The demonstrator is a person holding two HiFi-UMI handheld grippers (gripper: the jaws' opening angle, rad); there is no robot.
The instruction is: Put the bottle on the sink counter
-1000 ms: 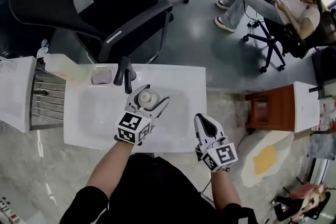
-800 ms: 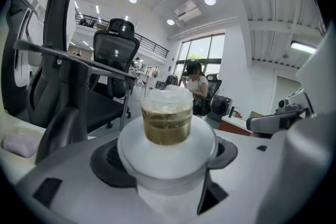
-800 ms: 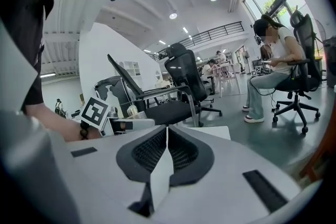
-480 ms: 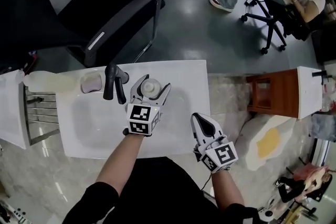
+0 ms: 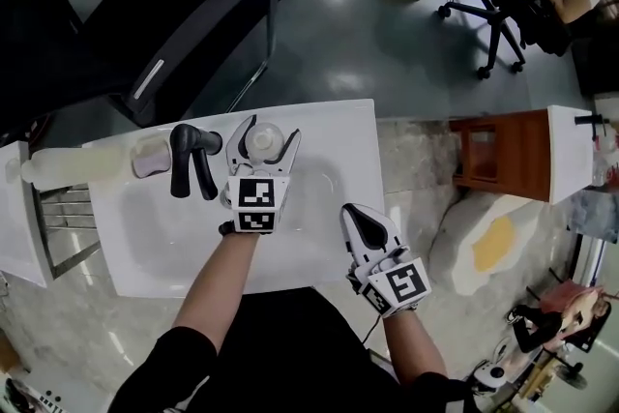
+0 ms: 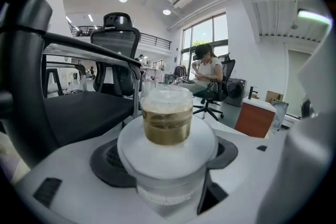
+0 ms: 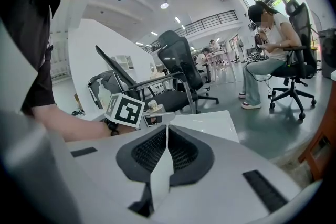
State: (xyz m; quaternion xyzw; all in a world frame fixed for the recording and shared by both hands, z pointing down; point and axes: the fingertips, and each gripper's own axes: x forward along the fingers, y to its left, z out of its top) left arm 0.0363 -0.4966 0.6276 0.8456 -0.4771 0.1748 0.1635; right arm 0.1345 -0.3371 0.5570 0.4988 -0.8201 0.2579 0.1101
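Nearest, at 5 o'clock, the right gripper is hovering, jaws clenched on nothing. At 12 o'clock the left gripper is grasping the small clear plastic bottle with a gold collar over the back edge of the white sink counter. The bottle is probably handling light, rigid and slippery, favouring this wide-body hold.

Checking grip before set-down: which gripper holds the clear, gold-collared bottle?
The left gripper: its jaws clamp the clear gold-collared bottle. The right gripper has its jaws together, empty.

Black sleeves; white left hand-held gripper and right hand-held gripper bear black-and-white marker cubes.
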